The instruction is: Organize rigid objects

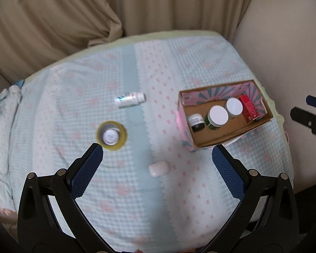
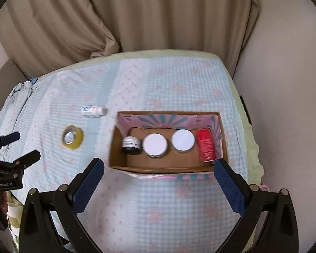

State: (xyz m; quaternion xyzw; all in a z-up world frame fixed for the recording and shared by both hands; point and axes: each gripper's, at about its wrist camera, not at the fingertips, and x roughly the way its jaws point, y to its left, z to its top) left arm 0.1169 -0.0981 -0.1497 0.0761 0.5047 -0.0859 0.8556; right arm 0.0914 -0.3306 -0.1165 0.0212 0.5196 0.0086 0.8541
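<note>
On the bed point(image 1: 137, 200), spread with a pale blue checked cover dotted with pink, sits an open cardboard box point(image 2: 118, 147) with a pink and teal sunburst print on its flaps. Inside it, 4 things stand in a row along the far wall: a small dark jar with a white label point(image 2: 131, 144), 2 round jars with white lids point(image 2: 155, 144) point(image 2: 183, 140), and a red carton point(image 2: 206, 147) at the right end. Left of the box, well apart from it, a white bottle point(image 1: 131, 99) lies on its side, its printed label too blurred to read. Nearer the left gripper point(image 1: 158, 154), a roll of yellow tape point(image 1: 111, 135) lies flat with what looks like a small silver-topped can point(image 1: 110, 136) standing in its core. A small white rounded case point(image 1: 158, 168) rests between that gripper's wide jaws, untouched. The right gripper point(image 2: 159, 167) hovers over the box's near edge, its jaws wide too and holding nothing.
</note>
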